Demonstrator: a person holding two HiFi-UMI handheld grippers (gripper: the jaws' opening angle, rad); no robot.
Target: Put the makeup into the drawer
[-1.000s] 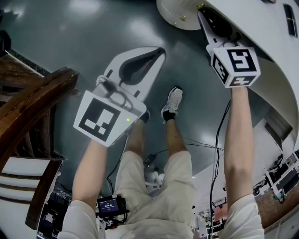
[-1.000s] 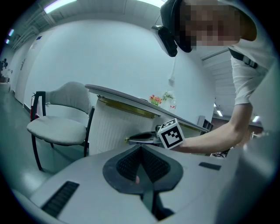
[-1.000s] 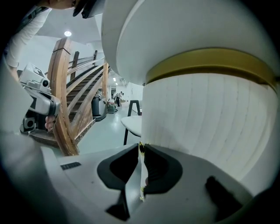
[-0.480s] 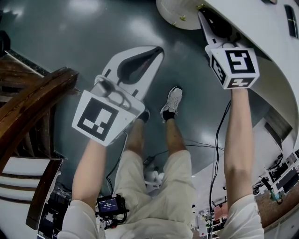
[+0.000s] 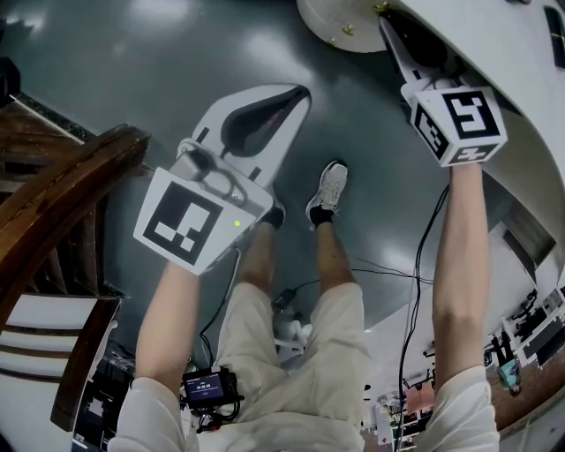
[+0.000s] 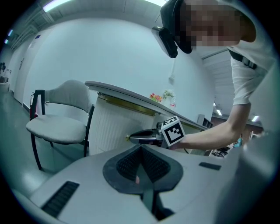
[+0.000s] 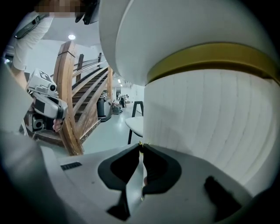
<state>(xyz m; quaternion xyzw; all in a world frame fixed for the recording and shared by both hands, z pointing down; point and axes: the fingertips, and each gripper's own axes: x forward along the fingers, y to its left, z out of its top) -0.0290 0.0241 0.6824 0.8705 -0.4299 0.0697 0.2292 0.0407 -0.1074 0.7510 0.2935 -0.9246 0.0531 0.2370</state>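
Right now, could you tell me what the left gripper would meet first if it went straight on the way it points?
Probably the right gripper, just ahead of its tips and shut on the small gold knob of the white ribbed cabinet front; depth is unclear.

Count two grippers, left gripper (image 5: 305, 91) and right gripper (image 5: 384, 21), with two marker cubes (image 5: 190, 221) (image 5: 461, 122). Ahead of left gripper: one chair (image 6: 57, 129), one counter (image 6: 118, 127). At right gripper's tips, seemingly one gold knob (image 5: 381, 9); beside it, one more (image 5: 347, 31). Below both grippers: two shoes (image 5: 328, 194).

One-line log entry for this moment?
left hand-held gripper: shut, empty | right hand-held gripper: shut on small gold knob | site: white ribbed drawer front
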